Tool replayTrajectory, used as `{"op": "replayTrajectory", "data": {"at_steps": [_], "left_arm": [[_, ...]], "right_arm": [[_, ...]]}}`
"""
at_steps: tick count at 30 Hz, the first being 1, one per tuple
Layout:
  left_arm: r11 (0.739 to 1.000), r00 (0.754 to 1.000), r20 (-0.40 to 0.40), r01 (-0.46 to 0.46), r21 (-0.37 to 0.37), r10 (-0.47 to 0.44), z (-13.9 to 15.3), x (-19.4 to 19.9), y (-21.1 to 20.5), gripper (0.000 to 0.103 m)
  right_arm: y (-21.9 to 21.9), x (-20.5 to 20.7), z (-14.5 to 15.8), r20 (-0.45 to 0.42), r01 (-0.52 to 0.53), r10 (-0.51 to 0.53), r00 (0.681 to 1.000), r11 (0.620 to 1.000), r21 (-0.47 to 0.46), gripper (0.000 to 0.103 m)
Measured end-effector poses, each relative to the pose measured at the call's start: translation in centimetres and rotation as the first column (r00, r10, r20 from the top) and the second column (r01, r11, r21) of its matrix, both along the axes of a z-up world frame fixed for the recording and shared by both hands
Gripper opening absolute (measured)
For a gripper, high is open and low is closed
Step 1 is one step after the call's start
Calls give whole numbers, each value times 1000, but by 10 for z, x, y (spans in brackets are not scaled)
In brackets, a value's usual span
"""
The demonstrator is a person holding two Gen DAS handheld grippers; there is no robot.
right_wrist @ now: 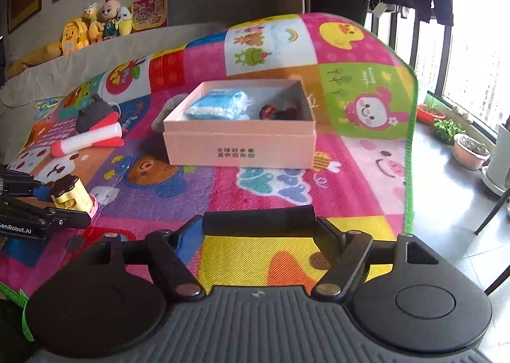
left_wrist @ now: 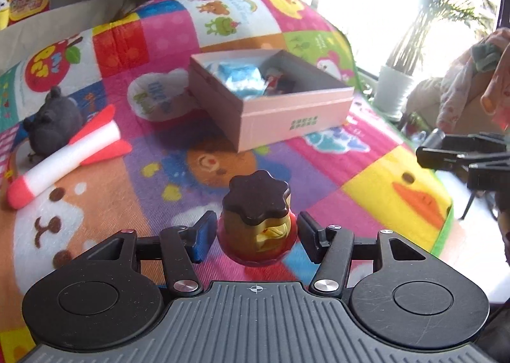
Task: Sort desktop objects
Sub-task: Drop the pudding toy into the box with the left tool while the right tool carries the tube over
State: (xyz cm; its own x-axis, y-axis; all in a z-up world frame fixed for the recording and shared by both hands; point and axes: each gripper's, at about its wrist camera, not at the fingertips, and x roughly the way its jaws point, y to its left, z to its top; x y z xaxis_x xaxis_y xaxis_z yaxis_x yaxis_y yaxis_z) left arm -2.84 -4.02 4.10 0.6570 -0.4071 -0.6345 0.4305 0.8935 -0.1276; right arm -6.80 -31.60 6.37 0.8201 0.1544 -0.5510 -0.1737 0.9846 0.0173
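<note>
In the left wrist view my left gripper [left_wrist: 256,230] is shut on a small pudding toy [left_wrist: 256,203] with a brown scalloped top, a yellow body and a pink base, held just above the mat. The right wrist view shows the same toy [right_wrist: 71,195] at the far left. My right gripper [right_wrist: 258,230] is shut on a black cylinder [right_wrist: 258,219] that lies crosswise between its fingers. Beyond both stands an open pink box [left_wrist: 287,122] [right_wrist: 239,146], holding a blue-and-white packet [right_wrist: 220,104] and a small red-and-black figure [right_wrist: 274,111].
A red-and-white foam rocket [left_wrist: 70,155] [right_wrist: 86,139] and a grey plush animal [left_wrist: 51,122] lie left of the box on the patchwork mat [right_wrist: 350,171]. The mat's green edge [right_wrist: 411,155] drops to a floor with plant pots [right_wrist: 471,152]. Plush toys [right_wrist: 95,25] line the back.
</note>
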Motion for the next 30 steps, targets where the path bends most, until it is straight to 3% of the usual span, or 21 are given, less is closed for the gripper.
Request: {"op": "replayTrajectory", "data": {"at_steps": [4,9,10,11,12,13,16,20,25,27,30], "left_arm": [[997,994,102,45,-65,-38,45,41,-23,61],[989,963,261,104,-105,-74,103,98,-66,61],[987,961,269,103,-122,-67,108,109,-73,66],[986,963,266,89,-141,-49,110,119,-78,83],[985,966,258,74,-156,-32,109,126,-80,90],[983,968,249,61,-175,-16,106,132,-80,95],[982,981,194,26,-185,10,83,130,-66,95],[997,990,132,-43,-59,51,38,106,-34,96],[990,989,86,-126,70,120,-10,61,11,98],[983,984,66,-170,72,166,-24,50,28,100],[974,973,30,-228,19,227,-37,39,49,101]], "right_arm": [[-17,-10,24,99,51,-55,994,998,43,74],[-27,-9,38,178,101,-114,977,992,81,74],[-28,-7,38,177,103,-116,977,991,83,74],[-29,-4,36,171,106,-118,978,991,81,74],[-29,-1,34,159,113,-123,980,991,74,74],[-30,2,31,147,120,-129,981,990,67,74],[-34,3,21,121,143,-148,982,989,50,74],[-44,7,9,81,170,-174,981,984,53,74],[-37,19,0,29,142,-145,989,987,72,74],[-26,28,1,10,100,-101,995,992,73,74],[-5,50,9,-18,17,-16,1000,997,77,74]]}}
